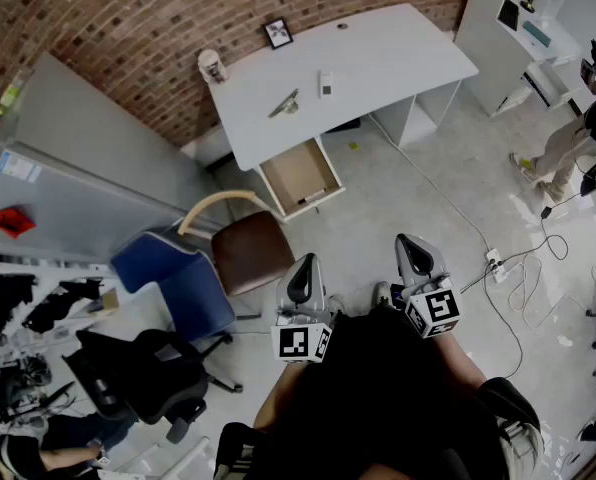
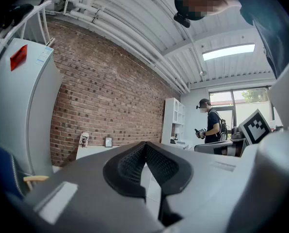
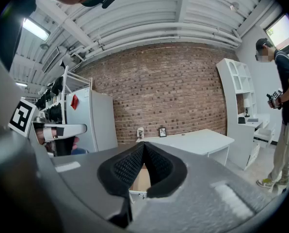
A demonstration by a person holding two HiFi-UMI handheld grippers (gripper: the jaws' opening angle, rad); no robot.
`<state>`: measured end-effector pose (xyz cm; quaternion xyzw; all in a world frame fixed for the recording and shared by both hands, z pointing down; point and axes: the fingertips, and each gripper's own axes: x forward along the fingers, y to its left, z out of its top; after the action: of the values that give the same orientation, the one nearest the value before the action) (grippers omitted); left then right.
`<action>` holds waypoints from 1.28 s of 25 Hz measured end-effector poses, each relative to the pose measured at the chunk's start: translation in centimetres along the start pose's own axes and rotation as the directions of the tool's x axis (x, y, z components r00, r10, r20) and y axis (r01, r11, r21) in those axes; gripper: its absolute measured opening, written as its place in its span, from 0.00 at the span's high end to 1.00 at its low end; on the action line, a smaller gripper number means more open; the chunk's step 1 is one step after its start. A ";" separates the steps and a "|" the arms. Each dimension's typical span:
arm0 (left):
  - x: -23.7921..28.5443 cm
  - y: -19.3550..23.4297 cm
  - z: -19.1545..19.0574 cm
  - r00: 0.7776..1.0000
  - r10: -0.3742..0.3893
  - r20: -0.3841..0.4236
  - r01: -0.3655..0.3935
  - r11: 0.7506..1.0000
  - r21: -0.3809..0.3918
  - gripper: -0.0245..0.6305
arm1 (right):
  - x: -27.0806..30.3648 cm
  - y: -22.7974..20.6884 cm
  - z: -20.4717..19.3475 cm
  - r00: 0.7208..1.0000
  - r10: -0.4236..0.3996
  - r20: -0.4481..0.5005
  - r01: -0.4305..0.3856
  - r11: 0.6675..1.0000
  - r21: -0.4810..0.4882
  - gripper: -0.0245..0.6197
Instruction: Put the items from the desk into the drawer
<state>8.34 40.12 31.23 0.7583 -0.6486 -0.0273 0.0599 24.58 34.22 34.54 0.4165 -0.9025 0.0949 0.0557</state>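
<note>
two grippers, the left gripper [image 1: 304,273] and the right gripper [image 1: 416,253], hang near the person's body, each with its fingers pressed fully together on nothing, well apart from the white counter [image 1: 398,63] at the far side. the things to move lie on that counter: a cup [image 1: 212,65] at its far left corner, a small picture frame [image 1: 277,33] by the brick wall, and a thin silvery piece [image 1: 285,103] and a small pale block [image 1: 326,84] nearer the middle. the drawer [image 1: 293,173] under the counter's near left edge stands open. the cup looks light and easily crushed, so a gentle pinch across its wall seems best. the frame is stiff but probably fragile, best taken by its edge. the silvery piece lies flat and may slip, so grip it across its narrow width.
</note>
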 end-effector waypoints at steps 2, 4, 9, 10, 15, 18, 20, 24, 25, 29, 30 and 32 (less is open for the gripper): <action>-0.1 0.1 0.0 1.000 0.002 -0.001 -0.002 1.000 0.004 0.96 | 0.0 0.2 -0.1 1.000 0.002 -0.002 -0.002 1.000 -0.001 0.96; -0.3 0.2 0.0 1.000 0.005 -0.002 -0.005 1.000 0.005 0.96 | 0.0 0.4 -0.2 1.000 0.003 -0.002 -0.003 1.000 -0.002 0.96; -0.4 0.4 -0.3 1.000 0.000 0.000 0.000 1.000 0.007 0.96 | 0.0 0.5 -0.6 1.000 0.003 -0.008 -0.003 1.000 0.004 0.96; -0.4 0.4 -0.3 1.000 0.000 0.000 0.000 1.000 0.006 0.96 | 0.0 0.5 -0.6 1.000 0.004 -0.008 -0.004 1.000 0.005 0.96; -0.4 0.1 0.1 1.000 -0.008 0.021 0.008 1.000 0.017 0.87 | 0.0 0.3 -0.2 1.000 0.000 0.006 0.000 1.000 0.015 0.96; 0.1 0.0 -0.2 1.000 -0.017 0.013 0.017 1.000 0.015 0.58 | -0.1 0.0 -0.2 1.000 -0.001 0.013 0.001 0.999 0.035 0.96; 0.3 -0.1 -0.3 1.000 -0.021 0.011 0.021 1.000 0.022 0.56 | -0.1 -0.1 0.0 1.000 -0.001 0.017 0.001 0.999 0.040 0.96; 0.6 -0.4 -0.3 1.000 -0.021 0.010 0.021 0.999 0.026 0.56 | -0.2 -0.7 -0.3 1.000 -0.002 0.013 0.002 1.000 0.029 0.96; 0.8 -0.5 -0.3 1.000 -0.022 0.011 0.021 0.999 0.025 0.56 | -0.2 -0.8 -0.2 1.000 -0.001 0.013 0.001 1.000 0.027 0.96; 1.4 -1.3 -0.3 1.000 -0.021 0.014 0.020 0.999 0.033 0.56 | -0.4 -1.5 -0.3 1.000 0.004 0.005 -0.004 1.000 0.023 0.96; 1.6 -1.5 -0.3 1.000 -0.018 0.012 0.018 0.999 0.036 0.56 | -0.4 -1.8 -0.4 1.000 0.005 0.001 -0.005 1.000 0.023 0.96; 2.0 -1.9 -0.4 1.000 -0.010 0.016 0.009 0.999 0.037 0.56 | -0.6 -2.5 -0.4 1.000 0.007 -0.002 -0.007 1.000 0.019 0.96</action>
<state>10.52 38.48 31.44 0.7622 -0.6458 -0.0215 0.0406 26.90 33.18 35.18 0.4138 -0.9029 0.1040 0.0526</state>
